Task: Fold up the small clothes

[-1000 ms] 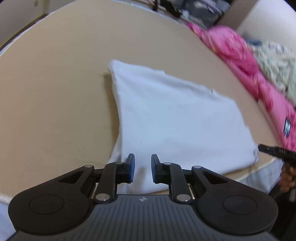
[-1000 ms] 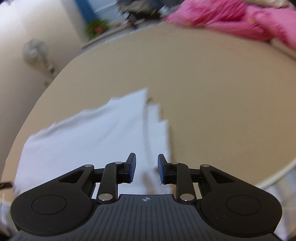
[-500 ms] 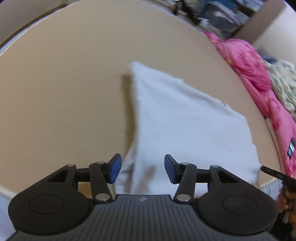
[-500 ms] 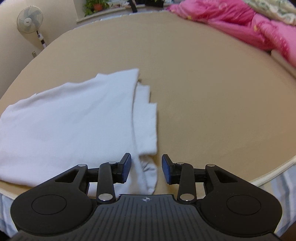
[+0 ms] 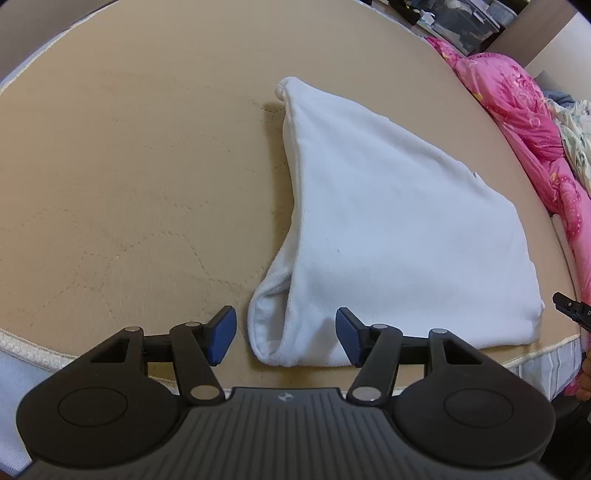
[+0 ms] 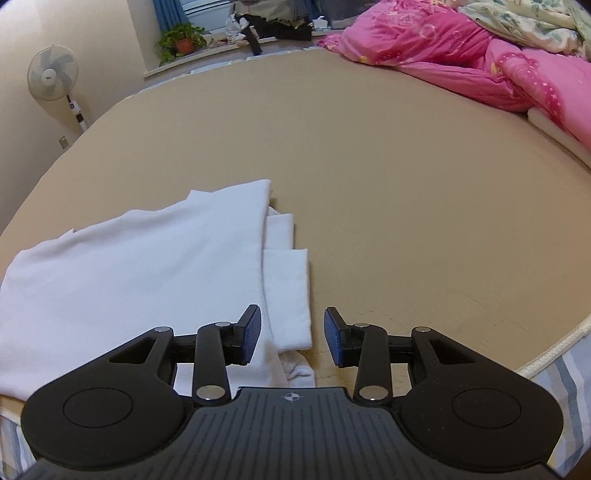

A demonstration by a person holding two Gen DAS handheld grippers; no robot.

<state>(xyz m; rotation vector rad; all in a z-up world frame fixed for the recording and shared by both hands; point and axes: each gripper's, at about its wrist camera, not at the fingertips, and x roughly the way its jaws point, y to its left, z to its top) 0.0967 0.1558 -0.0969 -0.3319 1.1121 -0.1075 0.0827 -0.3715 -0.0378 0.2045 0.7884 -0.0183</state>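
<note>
A white folded garment (image 5: pixel 388 221) lies flat on the tan mattress (image 5: pixel 129 166) near its front edge. My left gripper (image 5: pixel 284 338) is open, its blue pads on either side of the garment's near left folded corner. In the right wrist view the same garment (image 6: pixel 147 266) shows stepped folded layers on its right side. My right gripper (image 6: pixel 291 339) is open around that near right corner. Neither gripper holds anything.
A pink quilt (image 6: pixel 461 55) and a patterned blanket (image 6: pixel 517 18) lie at the far side of the bed. A standing fan (image 6: pixel 53 75) and a potted plant (image 6: pixel 181 40) stand by the wall. The right gripper's tip (image 5: pixel 572 314) shows at the left view's right edge.
Both grippers have opened wider and come down closer to the garment's near corners. The garment itself has not moved.
</note>
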